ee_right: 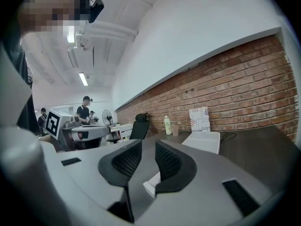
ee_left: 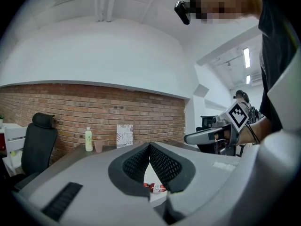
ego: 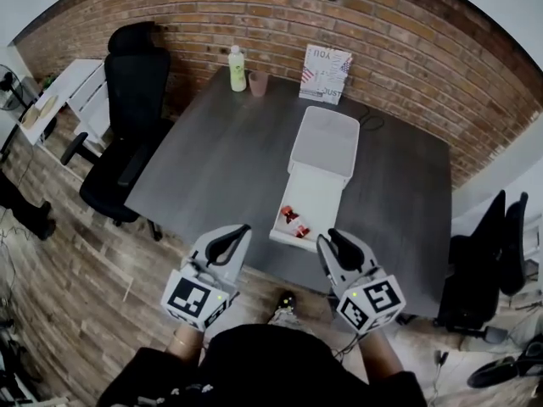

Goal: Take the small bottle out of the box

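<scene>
Bench (ego: 212,168): white box (ego: 318,195) open, small red bottles (ego: 295,220) at near end. Far edge: green bottle (ego: 237,68), pink cup (ego: 258,83), printed card (ego: 327,73). Left gripper (ego: 244,228) jaws closed, empty. Right gripper (ego: 329,236) jaws narrowly apart, empty.

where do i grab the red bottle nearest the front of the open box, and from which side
Grip the red bottle across its middle, from above. It appears to lie on its side in the open box, whose low walls block a level approach; the right hand-held gripper is nearest.

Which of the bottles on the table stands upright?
The pale green bottle at the far edge of the table, beside the pink cup. The small red bottles lie on their sides in the white box.
</scene>
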A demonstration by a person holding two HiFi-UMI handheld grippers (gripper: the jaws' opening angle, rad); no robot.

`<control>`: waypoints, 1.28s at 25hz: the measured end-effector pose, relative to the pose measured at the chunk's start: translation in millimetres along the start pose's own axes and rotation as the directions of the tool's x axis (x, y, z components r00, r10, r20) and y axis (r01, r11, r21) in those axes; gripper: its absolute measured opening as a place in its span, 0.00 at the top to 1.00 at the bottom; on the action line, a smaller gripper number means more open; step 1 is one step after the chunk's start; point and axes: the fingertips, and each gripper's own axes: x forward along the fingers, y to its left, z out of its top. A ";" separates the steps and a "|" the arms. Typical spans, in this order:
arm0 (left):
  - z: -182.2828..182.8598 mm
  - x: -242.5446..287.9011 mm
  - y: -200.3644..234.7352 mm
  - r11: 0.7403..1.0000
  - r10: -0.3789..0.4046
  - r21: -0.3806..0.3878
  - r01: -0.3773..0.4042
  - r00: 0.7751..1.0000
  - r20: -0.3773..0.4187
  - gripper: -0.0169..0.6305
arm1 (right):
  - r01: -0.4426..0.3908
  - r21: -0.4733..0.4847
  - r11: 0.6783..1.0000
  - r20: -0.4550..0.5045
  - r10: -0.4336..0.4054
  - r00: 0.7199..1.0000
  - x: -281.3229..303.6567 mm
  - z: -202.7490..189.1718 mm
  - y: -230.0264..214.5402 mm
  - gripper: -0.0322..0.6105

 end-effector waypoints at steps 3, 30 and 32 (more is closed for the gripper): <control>-7.2 17.7 2.4 1.000 0.022 -0.016 -0.023 0.999 -0.028 0.98 | -0.030 -0.010 0.999 -0.053 0.030 0.998 11.5 -11.3 -17.5 0.80; -40.8 82.3 78.1 0.998 -0.031 -0.054 0.026 0.993 -0.111 0.98 | -0.139 -0.019 0.990 -0.632 0.096 0.769 137.5 -174.7 -53.3 0.68; -43.4 80.3 82.7 0.998 -0.029 -0.062 0.022 0.993 -0.113 0.98 | -0.134 -0.040 0.990 -0.660 0.074 0.747 141.4 -183.1 -55.5 0.67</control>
